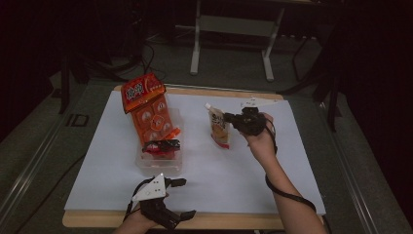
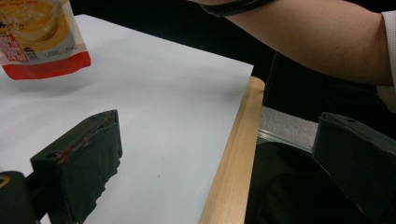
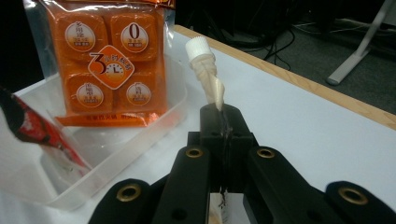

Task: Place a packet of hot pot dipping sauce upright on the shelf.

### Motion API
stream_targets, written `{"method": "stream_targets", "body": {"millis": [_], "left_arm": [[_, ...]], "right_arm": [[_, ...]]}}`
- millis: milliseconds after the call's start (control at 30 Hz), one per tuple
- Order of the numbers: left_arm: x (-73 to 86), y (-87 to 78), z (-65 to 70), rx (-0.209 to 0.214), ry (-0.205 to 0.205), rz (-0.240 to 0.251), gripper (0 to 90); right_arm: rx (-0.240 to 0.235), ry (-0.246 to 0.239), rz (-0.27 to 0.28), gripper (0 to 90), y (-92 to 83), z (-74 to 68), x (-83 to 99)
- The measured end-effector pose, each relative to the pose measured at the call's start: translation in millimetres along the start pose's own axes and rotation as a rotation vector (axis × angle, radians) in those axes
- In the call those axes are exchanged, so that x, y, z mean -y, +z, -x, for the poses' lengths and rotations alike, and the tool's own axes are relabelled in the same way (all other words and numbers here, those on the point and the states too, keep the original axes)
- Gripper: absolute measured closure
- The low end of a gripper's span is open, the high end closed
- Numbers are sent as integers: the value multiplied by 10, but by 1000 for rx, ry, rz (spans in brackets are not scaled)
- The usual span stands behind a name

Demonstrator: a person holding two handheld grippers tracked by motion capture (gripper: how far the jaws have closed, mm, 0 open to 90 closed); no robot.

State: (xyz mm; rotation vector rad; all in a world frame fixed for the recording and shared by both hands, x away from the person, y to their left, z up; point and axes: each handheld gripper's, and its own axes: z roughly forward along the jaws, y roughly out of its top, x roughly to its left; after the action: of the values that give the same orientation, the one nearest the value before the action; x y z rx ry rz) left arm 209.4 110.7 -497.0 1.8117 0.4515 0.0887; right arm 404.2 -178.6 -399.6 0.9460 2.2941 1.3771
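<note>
Above the white sheet covering a wooden table [image 1: 234, 222], the right gripper [image 1: 233, 120] holds a spouted pouch [image 1: 219, 127] clear of the surface, its jaws pressed together on the pouch's flat edge just below the white cap [image 3: 196, 45]. That grip near the spout lets the pouch hang upright, apparently ready to be carried to the clear plastic tub [image 1: 160, 163] lying to its left, where a large orange snack bag [image 1: 148, 112] already leans against the tub's far wall and a small dark red packet [image 1: 160, 146] rests inside. The left gripper [image 1: 187, 197] waits at the near edge of the table, jaws spread wide and holding nothing, seemingly kept out of the way while the other hand works.

Much of the pouch's body is cut off below the jaws in the right gripper view, and its printing is too small to read from above. Lettering on the orange bag is legible only in part. From the left gripper view, just the red bottom of the pouch [image 2: 44, 65] and the person's right forearm [image 2: 303, 42] appear. Surroundings beyond the table are too dark to make out, save for a pale metal stand [image 1: 231, 29].
</note>
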Motion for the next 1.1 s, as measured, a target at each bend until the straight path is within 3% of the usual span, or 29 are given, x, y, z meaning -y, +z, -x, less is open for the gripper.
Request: {"method": "stream_targets", "body": {"millis": [400,800,1100], "left_arm": [[-48,47,54,12,35,-21,21],[-188,-4,72,3,40,-2,22],[-283,-32,50,-12,19,11,23]], "right_arm": [[-26,-31,32,897,-403,-141,135],[-81,-66,88,897,-831,-391,232],[-142,-93,127,897,-1097,-606,291]]}}
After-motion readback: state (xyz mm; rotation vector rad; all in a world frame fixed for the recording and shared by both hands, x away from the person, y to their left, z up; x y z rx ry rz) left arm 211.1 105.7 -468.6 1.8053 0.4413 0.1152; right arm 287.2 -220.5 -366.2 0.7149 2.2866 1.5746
